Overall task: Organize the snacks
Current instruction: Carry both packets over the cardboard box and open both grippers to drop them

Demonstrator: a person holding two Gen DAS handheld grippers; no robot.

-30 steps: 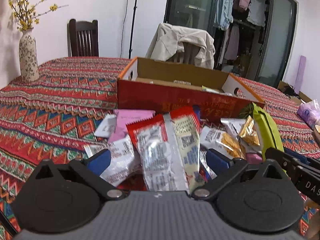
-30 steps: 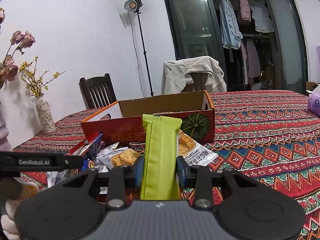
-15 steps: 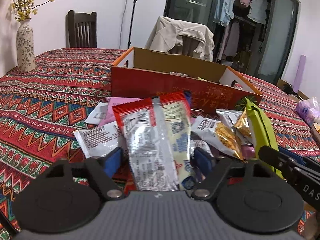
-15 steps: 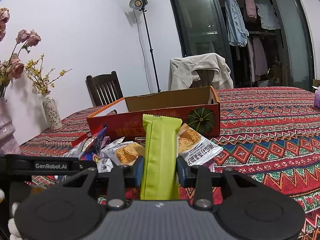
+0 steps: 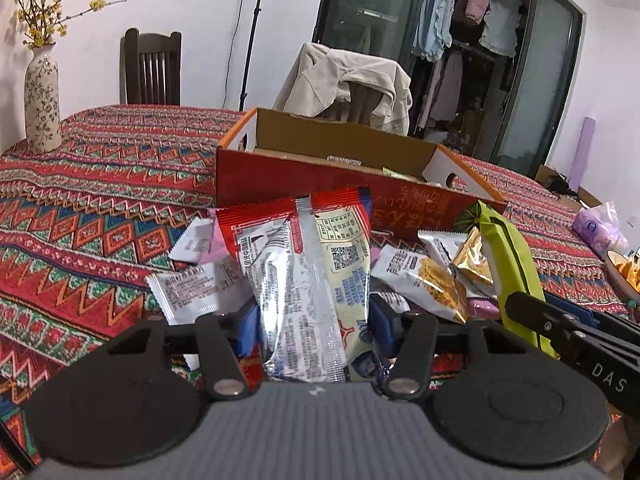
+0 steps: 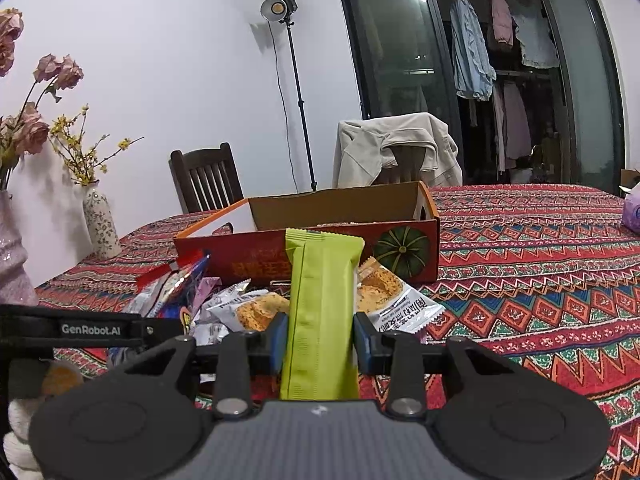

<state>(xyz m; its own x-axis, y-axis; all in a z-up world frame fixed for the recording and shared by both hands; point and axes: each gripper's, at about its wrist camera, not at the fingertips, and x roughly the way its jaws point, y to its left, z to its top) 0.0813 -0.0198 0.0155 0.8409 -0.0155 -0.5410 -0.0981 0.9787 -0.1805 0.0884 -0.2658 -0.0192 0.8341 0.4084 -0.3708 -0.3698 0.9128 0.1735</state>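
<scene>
A pile of snack packets (image 5: 420, 280) lies on the patterned tablecloth in front of an open red cardboard box (image 5: 320, 184). My left gripper (image 5: 314, 320) is closing its jaws on a red and silver packet (image 5: 304, 264) that stands upright between them, both blue pads touching its edges. My right gripper (image 6: 320, 340) is shut on a lime-green bar (image 6: 322, 300), held upright just before the box (image 6: 344, 204). In the left wrist view, the green bar (image 5: 508, 256) shows at the right of the pile.
A flowered vase (image 5: 40, 92) stands at the table's far left, with a dark chair (image 5: 152, 68) behind it. A jacket-draped chair (image 5: 344, 80) is behind the box. A purple tissue pack (image 5: 600, 228) and a bowl (image 5: 624, 272) sit at the right.
The left gripper's jaws have closed in from wide apart until its pads meet the red and silver packet. The right gripper has kept still with the green bar.
</scene>
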